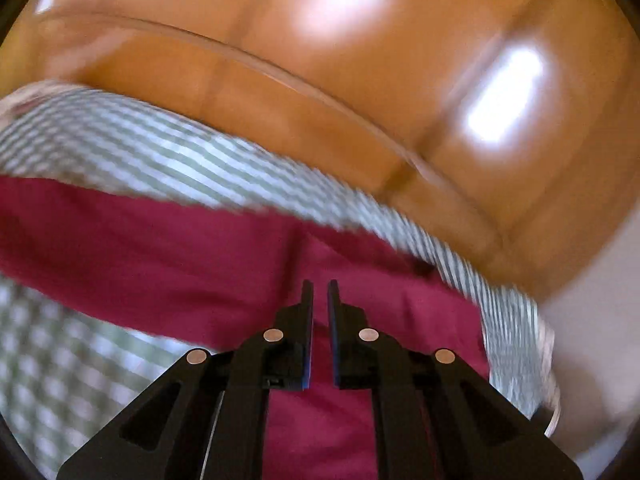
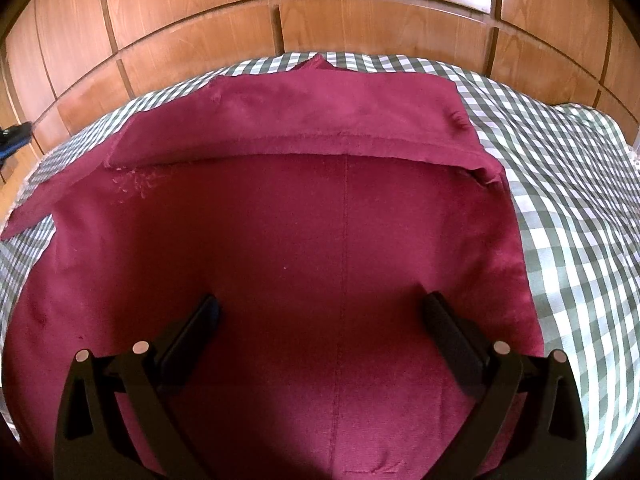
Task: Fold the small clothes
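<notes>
A dark red garment lies spread on a green-and-white checked sheet. Its far edge is folded over toward me as a long flap, and a sleeve-like strip sticks out at the left. My right gripper hovers open just above the near middle of the garment, one finger on each side of the centre seam, with nothing between them. The left wrist view is blurred. In it the left gripper is shut above the red garment, its pads nearly touching, and I see no cloth pinched at the tips.
Brown wooden panelled doors stand right behind the bed and fill the top of the left wrist view as wooden doors. The checked sheet runs around the garment on all sides. A small dark object shows at the far left edge.
</notes>
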{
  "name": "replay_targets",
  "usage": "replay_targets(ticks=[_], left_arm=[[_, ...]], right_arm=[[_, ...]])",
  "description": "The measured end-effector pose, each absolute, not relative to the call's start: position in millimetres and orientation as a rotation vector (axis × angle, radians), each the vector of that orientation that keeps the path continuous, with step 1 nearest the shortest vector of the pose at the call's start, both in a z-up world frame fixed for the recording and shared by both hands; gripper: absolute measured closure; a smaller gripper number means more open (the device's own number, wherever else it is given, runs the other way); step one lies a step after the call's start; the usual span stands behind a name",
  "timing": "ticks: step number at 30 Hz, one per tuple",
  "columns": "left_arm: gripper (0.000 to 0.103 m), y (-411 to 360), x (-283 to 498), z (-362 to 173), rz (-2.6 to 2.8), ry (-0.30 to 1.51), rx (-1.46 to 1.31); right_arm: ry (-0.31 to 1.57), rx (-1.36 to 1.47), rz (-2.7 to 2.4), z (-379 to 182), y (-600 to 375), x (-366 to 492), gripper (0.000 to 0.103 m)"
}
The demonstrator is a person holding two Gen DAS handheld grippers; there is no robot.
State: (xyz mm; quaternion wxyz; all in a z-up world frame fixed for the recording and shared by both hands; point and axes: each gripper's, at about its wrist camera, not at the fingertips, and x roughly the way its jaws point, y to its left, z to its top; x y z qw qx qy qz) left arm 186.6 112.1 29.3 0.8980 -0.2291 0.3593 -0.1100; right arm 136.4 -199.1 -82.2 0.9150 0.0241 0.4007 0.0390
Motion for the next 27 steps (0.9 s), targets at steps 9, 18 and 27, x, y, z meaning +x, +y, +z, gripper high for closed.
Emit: replay_targets(ticks=[9,18,27], left_arm=[[0.042,117.2,165.5,-4.1,-0.129,0.825,-0.614],[0.041,329.9,104.0,-25.9,0.496,0.669,-0.929],[0.053,430.4,115.4,-47.6,0.631,0.633,-1.026]], right_arm=[[0.812,0.077,0.094,-81.0,-201.3,134.8,0.002],[0.818,0.058,0.084,-81.8,-199.4,135.5,0.002],[0.832,0.020,0.062,-83.4,-194.7,138.2,0.002]])
